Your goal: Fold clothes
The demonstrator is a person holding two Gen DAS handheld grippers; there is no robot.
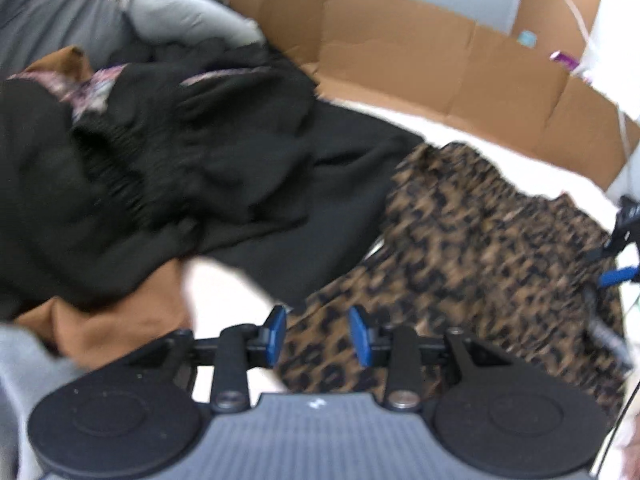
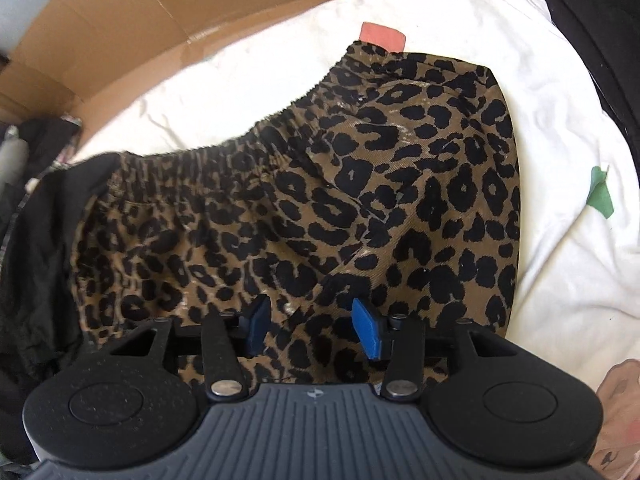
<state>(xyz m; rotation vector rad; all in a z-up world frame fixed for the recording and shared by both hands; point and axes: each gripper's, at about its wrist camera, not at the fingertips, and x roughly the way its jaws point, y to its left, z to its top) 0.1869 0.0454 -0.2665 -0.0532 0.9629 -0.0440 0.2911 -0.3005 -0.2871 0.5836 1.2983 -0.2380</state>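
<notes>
The leopard-print garment (image 2: 360, 184) lies spread on a white bed cover (image 2: 560, 240), with its elastic waistband on the far side. It looks partly flattened, but I see no clear fold in it yet, so I judge the folding of this piece is only at the beginning. To its left a heap of black clothes (image 1: 180, 168) waits, together with a brown piece (image 1: 120, 328) and grey fabric (image 1: 180, 12), all unfolded, so most of the task is left.

The left gripper (image 1: 318, 336) hangs over the near left edge of the leopard garment, its jaws partly open with nothing between them. The right gripper (image 2: 312, 330) hangs over the near part of the same garment, its jaws about half open and also empty.

Flattened cardboard (image 1: 440, 64) stands along the far side of the bed. The left view is blurred.
</notes>
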